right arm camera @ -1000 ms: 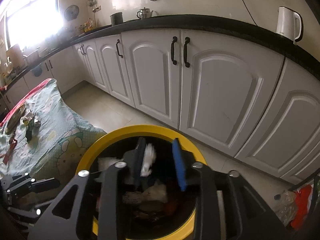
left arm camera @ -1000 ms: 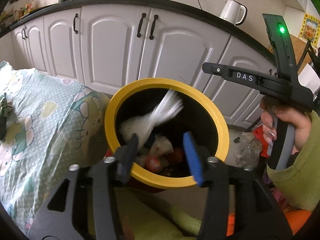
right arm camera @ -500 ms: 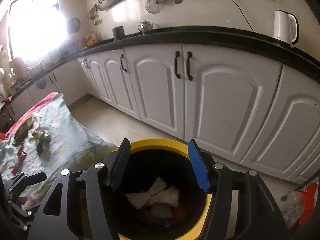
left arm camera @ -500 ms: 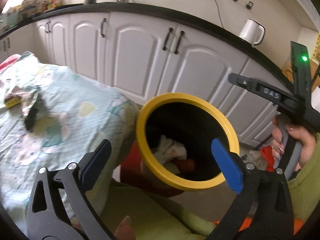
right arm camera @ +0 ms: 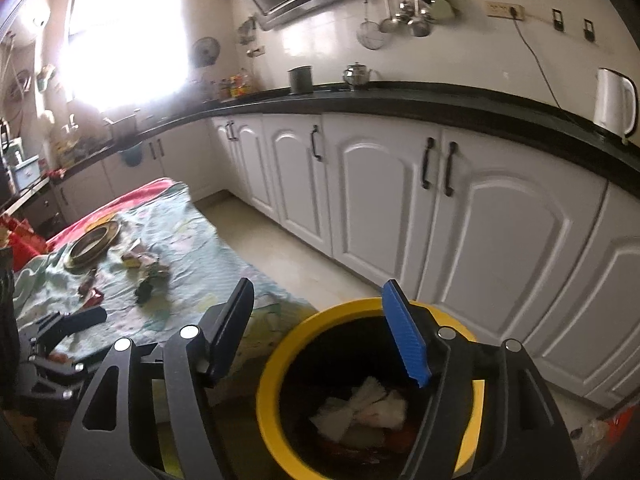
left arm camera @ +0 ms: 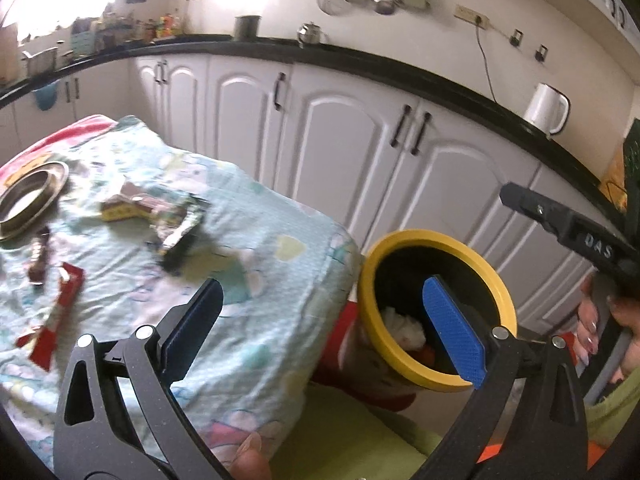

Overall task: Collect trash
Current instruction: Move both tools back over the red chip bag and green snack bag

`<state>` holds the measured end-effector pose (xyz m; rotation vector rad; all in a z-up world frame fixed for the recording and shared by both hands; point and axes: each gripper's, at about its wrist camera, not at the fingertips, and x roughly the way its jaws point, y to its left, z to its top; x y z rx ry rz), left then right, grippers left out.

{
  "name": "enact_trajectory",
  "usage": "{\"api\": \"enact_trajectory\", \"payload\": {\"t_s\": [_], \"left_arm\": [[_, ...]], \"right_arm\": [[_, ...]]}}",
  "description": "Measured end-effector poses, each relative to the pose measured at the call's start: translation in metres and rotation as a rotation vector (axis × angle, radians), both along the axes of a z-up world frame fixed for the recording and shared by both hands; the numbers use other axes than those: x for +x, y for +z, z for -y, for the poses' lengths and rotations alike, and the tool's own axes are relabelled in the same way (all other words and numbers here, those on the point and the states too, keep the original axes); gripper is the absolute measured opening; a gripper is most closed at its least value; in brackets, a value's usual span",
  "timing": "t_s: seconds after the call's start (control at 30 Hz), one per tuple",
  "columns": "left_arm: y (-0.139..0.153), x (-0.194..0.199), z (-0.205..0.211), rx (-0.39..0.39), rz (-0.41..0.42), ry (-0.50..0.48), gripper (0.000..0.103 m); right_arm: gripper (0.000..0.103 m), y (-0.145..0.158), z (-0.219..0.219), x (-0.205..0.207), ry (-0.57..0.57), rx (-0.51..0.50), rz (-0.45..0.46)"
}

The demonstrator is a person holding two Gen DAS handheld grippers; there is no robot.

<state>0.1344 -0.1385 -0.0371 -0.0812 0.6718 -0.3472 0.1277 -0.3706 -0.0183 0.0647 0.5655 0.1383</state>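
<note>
- Left hand-held gripper: jaws spread wide with nothing between them; it hangs over the near edge of the cloth-covered worktop, its blue finger pad in front of the bin's mouth.
- Right hand-held gripper: jaws likewise wide apart and empty; it hovers over the bin.
- Yellow-rimmed bin: stands just beside the worktop's corner, in front of the white cabinets; white crumpled paper lies inside on reddish scraps.
- Trash remaining on the worktop: a crumpled foil wrapper near the middle, a yellow packet just beside it, a red wrapper nearer the left edge.
- A metal plate sits at the far left.
</note>
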Motion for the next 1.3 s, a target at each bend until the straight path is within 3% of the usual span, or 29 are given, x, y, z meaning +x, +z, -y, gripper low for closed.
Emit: {"api": "enact_trajectory", "payload": {"t_s": [0.37,0.8,1.3], "left_arm": [[0.008,-0.003,-0.048,-0.003,0.04,0.119,0.092],[0.018,-0.01,-0.102,-0.006,0.079,0.258,0.092],[-0.009,-0.008,-0.168,0.005,-0.015,0.403,0.092]], "right_arm": [[0.067,0.013,-0.046,-0.008,0.112,-0.014,0.035],[0.072,0.015,-0.097,0.002,0.228,-0.02,0.013],[0.072,-0.022,-0.175,0.067,0.35,-0.017,-0.11]]}}
